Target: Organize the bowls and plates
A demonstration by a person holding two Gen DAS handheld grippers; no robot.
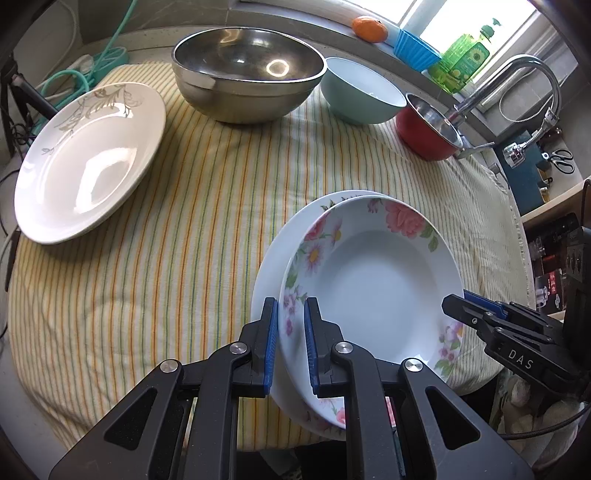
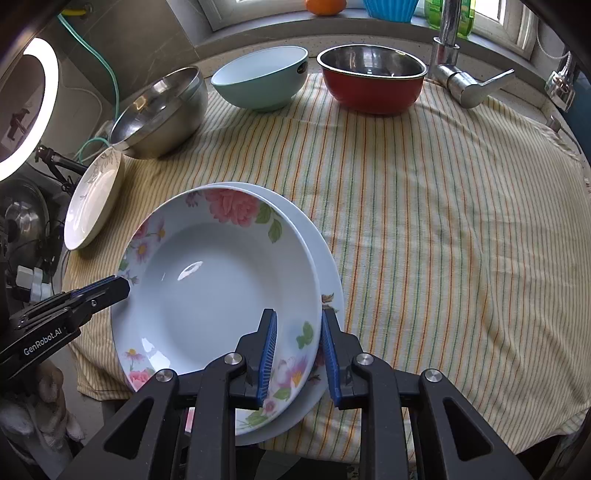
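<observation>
A floral plate [image 1: 384, 280] [image 2: 207, 280] rests on a second plate [image 1: 273, 266] [image 2: 328, 266] at the near edge of the striped cloth. My left gripper [image 1: 290, 343] straddles the floral plate's left rim with a small gap each side. My right gripper [image 2: 299, 354] straddles its right rim, also slightly apart. Each gripper shows in the other's view, the left [image 2: 114, 288] and the right [image 1: 458, 301]. A white plate with grey leaf print [image 1: 88, 158] [image 2: 96, 195] lies at the left.
At the back stand a steel bowl [image 1: 247, 77] [image 2: 162, 110], a teal bowl [image 1: 362, 92] [image 2: 262, 77] and a red pot [image 1: 428, 125] [image 2: 373, 77]. A tap [image 1: 517, 74] [image 2: 461, 74] rises behind, with an orange [image 1: 369, 27] on the sill.
</observation>
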